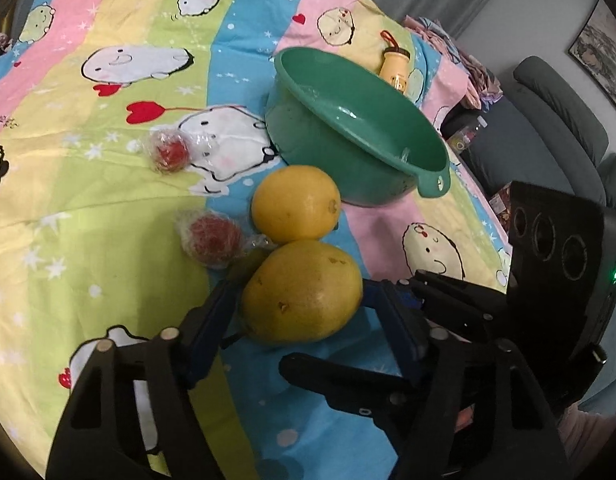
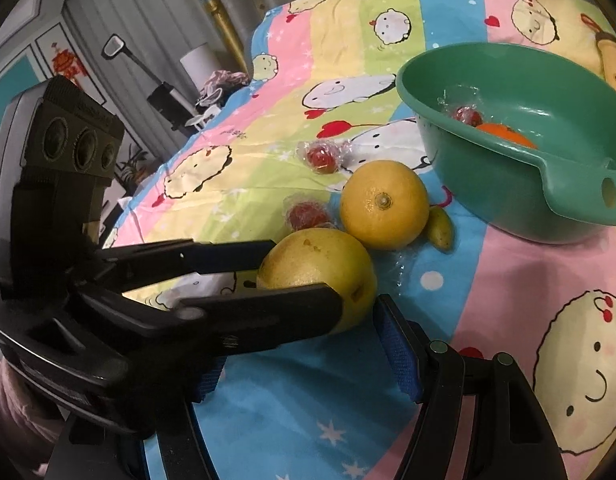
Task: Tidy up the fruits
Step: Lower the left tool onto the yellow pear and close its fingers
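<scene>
A large yellow pear-shaped fruit (image 1: 302, 292) lies on the cartoon-print cloth between the fingers of my left gripper (image 1: 300, 300), whose jaws stand on both sides of it; it also shows in the right wrist view (image 2: 319, 264). A round yellow citrus (image 1: 296, 204) (image 2: 383, 204) lies just beyond. Two wrapped red fruits (image 1: 170, 154) (image 1: 212, 240) lie to the left. A green basin (image 1: 355, 128) (image 2: 507, 128) holds an orange fruit (image 2: 503, 134) and a wrapped red one (image 2: 465, 116). My right gripper (image 2: 308, 340) is open, close beside the left one.
A small yellow-green fruit (image 2: 439, 224) lies by the citrus. A yellow bottle (image 1: 395, 66) lies behind the basin. The cloth's edge drops off at the right (image 1: 479, 184), with a grey sofa (image 1: 555, 120) beyond.
</scene>
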Available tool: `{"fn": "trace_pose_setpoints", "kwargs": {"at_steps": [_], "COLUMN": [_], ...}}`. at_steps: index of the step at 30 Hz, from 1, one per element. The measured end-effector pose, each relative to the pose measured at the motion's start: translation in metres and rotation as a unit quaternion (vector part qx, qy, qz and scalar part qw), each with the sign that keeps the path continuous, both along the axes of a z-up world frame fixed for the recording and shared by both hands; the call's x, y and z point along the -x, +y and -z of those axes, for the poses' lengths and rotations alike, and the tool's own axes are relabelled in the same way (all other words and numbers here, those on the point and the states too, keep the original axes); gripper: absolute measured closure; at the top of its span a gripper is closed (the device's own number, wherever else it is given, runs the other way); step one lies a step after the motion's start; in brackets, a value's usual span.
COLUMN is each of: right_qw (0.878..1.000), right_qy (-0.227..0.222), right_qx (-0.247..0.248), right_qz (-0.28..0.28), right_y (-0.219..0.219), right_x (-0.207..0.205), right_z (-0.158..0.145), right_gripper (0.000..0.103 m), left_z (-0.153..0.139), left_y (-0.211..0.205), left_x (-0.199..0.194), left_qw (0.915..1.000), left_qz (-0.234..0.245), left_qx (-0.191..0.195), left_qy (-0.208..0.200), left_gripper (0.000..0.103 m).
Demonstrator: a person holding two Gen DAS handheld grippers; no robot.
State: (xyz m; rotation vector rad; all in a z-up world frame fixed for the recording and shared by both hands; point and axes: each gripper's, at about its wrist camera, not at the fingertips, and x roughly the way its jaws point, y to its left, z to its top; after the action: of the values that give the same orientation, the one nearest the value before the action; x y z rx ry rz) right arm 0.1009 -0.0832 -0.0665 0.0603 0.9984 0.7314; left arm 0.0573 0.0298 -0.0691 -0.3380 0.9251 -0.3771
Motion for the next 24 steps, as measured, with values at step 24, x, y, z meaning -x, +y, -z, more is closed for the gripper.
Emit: {"fn": "trace_pose_setpoints", "kwargs": {"at_steps": [24], "right_qw": [0.999], "right_qy": [-0.027], "right_qx": [-0.032], "right_qz": [0.005], "right_y": [-0.007], "right_x": [0.022], "right_z": [-0.025], "right_gripper": [0.045], "left_z": [-0.028], "left_y": [-0.001], "left_x": [0.028], "left_qw": [0.9995], "left_qz": [-0.017], "left_qx": [0.005], "left_qy": [-0.027], "left_gripper": [0.039]}}
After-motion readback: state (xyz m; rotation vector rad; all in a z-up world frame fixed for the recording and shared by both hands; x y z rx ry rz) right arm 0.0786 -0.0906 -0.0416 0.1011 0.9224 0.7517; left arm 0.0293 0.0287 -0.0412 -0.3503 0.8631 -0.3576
